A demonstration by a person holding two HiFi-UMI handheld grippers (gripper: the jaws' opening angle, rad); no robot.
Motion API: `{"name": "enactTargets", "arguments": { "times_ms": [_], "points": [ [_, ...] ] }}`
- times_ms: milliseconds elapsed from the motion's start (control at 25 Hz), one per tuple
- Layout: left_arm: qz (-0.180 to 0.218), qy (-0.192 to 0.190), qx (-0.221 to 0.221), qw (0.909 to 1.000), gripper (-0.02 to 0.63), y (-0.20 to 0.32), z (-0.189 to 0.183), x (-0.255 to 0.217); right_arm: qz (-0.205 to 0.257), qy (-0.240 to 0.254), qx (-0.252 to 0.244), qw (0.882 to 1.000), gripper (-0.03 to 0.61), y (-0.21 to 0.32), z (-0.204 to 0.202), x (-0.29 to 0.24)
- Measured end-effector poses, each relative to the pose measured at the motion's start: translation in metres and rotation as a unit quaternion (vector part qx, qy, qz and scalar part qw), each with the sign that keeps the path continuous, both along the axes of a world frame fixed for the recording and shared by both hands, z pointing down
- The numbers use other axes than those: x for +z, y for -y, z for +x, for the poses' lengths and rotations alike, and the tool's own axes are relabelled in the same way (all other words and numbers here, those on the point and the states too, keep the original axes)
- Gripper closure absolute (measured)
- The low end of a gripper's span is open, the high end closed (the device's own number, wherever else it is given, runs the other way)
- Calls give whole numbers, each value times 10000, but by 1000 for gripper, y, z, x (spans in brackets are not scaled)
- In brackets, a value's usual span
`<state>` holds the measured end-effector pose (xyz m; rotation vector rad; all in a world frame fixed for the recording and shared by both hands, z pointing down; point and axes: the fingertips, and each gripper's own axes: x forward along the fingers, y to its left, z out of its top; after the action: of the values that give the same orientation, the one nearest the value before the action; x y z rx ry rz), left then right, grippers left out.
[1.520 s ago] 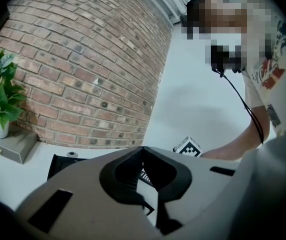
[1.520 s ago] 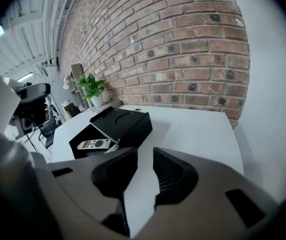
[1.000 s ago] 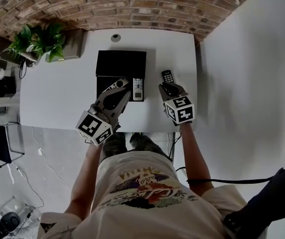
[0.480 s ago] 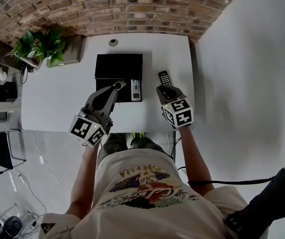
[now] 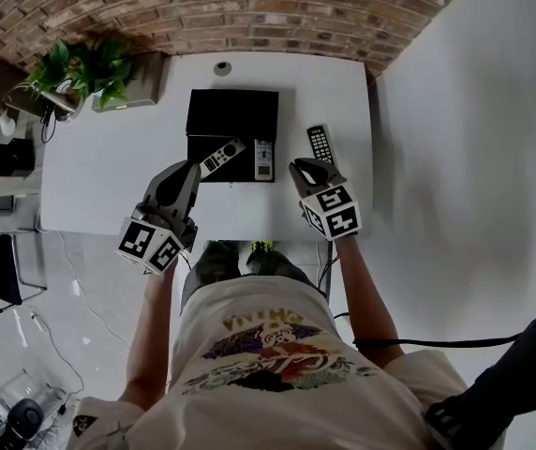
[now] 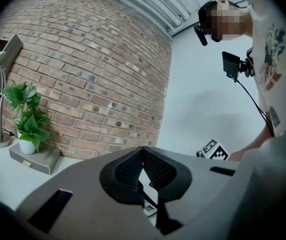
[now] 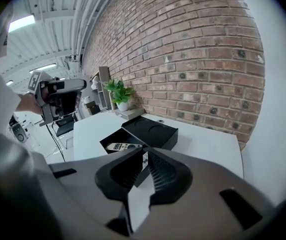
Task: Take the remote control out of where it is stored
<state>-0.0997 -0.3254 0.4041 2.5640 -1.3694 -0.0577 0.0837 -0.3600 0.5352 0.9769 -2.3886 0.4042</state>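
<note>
On the white table (image 5: 109,172) stands a black box (image 5: 232,115) with its open tray (image 5: 240,169) toward me. A grey remote (image 5: 221,156) lies slantwise in the tray and a pale remote (image 5: 263,157) lies straight beside it. A black remote (image 5: 320,143) rests on the table right of the box. My left gripper (image 5: 191,166) is shut and empty, just left of the tray. My right gripper (image 5: 298,165) is shut and empty too, just short of the black remote. The right gripper view shows the box (image 7: 153,130) and the grey remote (image 7: 124,146) past its jaws.
A potted plant (image 5: 79,71) on a grey block and a lamp base (image 5: 54,109) stand at the table's far left corner. A small round fitting (image 5: 222,67) lies behind the box. A brick wall (image 5: 249,12) runs behind the table, and the near table edge lies under both grippers.
My left gripper has drawn back from over the tray toward me and to the left, uncovering the grey remote. The right gripper has hardly moved.
</note>
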Motion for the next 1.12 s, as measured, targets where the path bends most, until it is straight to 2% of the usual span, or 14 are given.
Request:
{"name": "enactTargets", "arguments": {
  "times_ms": [240,800,1000,1120],
  "points": [
    [-132,-84,-54,9999,611,-7,-13,8,-72,-266,-488,9984,541,-2,-30,8],
    [-391,-260,-308,9984,611,-7,-81,31,-511,-497,-892,9935,525,-2,-101,33],
    [-502,-400,-328,9974,611,-1,-96,37,-381,-840,-1397,9859,511,-1,-133,41],
    [-560,-486,-394,9965,611,2,-104,41,-487,-954,-1632,9808,486,2,-147,48]
  ]
}}
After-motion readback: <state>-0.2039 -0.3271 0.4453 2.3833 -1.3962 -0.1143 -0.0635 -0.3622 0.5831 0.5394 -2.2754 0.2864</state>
